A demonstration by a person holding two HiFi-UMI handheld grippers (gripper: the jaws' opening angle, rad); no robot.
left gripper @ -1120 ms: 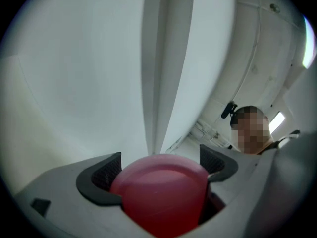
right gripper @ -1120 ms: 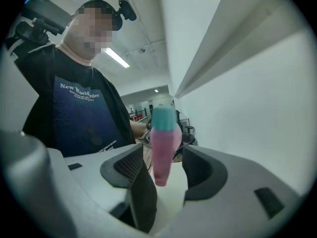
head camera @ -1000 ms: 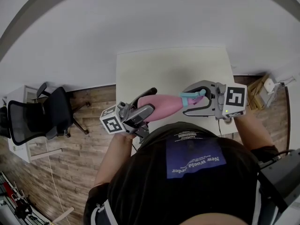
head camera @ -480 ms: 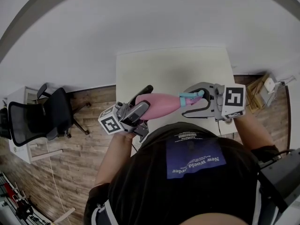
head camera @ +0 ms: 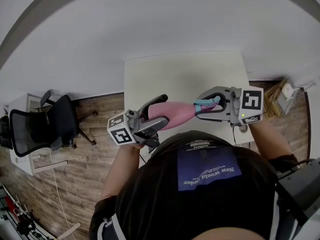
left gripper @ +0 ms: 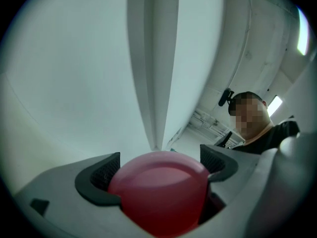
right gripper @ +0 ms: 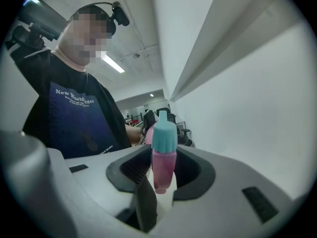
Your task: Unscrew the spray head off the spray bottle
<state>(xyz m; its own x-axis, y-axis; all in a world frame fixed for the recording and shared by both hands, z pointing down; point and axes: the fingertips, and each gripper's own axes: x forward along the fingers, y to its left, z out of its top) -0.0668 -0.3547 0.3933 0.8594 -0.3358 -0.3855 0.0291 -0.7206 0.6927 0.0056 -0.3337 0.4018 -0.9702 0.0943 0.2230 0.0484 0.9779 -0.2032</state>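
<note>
Facing us: pale counter [head camera: 185, 76], seen from above.
Left claw [left gripper: 159, 166]: we have it clamped on the spray bottle's base end.
Right claw [right gripper: 161, 168]: has just been closing; its pads press the spray head.
Spray bottle [head camera: 172, 115]: pink, level in the air above the counter's near edge.
Spray head [head camera: 205, 104]: teal-tipped, on the bottle.

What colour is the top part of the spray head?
Light teal, above a pink lower part. The spray head shows best in the right gripper view.
</note>
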